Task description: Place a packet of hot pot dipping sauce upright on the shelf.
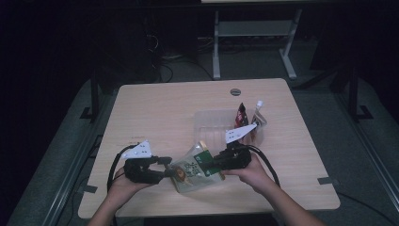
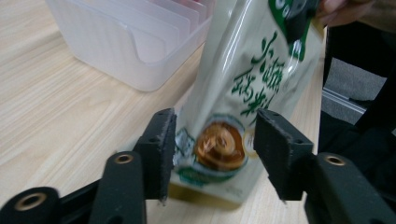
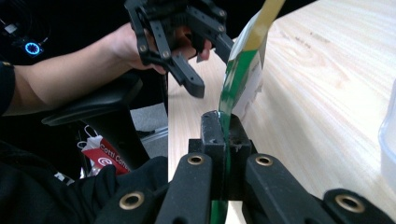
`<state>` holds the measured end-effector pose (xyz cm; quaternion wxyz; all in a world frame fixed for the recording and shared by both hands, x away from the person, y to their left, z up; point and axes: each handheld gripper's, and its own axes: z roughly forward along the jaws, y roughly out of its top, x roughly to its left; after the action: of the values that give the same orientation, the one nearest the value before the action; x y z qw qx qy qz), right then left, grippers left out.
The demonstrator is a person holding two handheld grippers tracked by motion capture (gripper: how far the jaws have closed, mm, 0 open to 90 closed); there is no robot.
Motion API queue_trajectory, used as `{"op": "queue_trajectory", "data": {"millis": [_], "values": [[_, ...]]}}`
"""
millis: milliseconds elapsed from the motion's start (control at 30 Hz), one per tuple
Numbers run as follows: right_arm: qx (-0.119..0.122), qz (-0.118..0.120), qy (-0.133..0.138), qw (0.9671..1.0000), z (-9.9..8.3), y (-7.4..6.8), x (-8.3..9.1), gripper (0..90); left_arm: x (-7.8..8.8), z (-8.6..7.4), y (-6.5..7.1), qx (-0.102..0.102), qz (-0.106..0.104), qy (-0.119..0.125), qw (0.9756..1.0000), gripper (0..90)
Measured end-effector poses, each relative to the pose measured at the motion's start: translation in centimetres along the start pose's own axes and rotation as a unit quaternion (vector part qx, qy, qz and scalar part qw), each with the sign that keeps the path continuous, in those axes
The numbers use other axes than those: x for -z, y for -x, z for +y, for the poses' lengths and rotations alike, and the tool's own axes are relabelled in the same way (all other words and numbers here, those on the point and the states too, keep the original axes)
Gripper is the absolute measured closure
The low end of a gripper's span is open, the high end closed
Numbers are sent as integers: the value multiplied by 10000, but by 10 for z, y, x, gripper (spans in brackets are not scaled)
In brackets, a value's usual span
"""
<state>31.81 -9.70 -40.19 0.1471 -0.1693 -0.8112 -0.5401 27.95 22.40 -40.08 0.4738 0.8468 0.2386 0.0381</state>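
High view: near the desk's (image 1: 155, 108) front edge, a green-and-cream snack pouch (image 1: 195, 168) hangs between the left claw (image 1: 165, 165) and right claw (image 1: 211, 165); a clear tray (image 1: 211, 125) sits behind it.

Left gripper view: the left claw (image 2: 214, 154) is released, jaws spread on either side of the pouch's (image 2: 243, 93) lower end, the left jaw touching its edge.

Right gripper view: the right claw (image 3: 225, 135) is clenched on the pouch's (image 3: 240, 79) green edge.
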Motion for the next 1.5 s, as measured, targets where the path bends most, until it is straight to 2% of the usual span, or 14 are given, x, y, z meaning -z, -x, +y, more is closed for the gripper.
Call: {"op": "queue_trajectory", "data": {"millis": [33,267,567,700,867,1100,1333,1500], "values": [[31,12,47,10000,1,0,1,900,0,0,0,39,-5,-6,10000,459],[32,103,256,9996,5,-3,10,900,-3,-1,1,-23,-4,-80,10000,440],[123,71,555,9984,14,-10,27,900,-4,-2,0,30,-28,-132,9999,425],[130,55,692,9975,16,-10,36,900,-6,-3,0,-15,-73,-214,9997,422],[215,-68,825,9963,19,-10,44,900,-7,-3,0,-64,-84,-256,9996,415],[241,-202,959,9949,26,-10,57,900,-7,-2,0,-6,-86,-223,9997,412],[390,-345,978,9938,38,-8,59,900,-8,-3,1,-12,-96,-243,9997,402],[385,-479,1046,9926,46,-4,60,900,-9,-4,0,-19,-118,-292,9995,388]]}}
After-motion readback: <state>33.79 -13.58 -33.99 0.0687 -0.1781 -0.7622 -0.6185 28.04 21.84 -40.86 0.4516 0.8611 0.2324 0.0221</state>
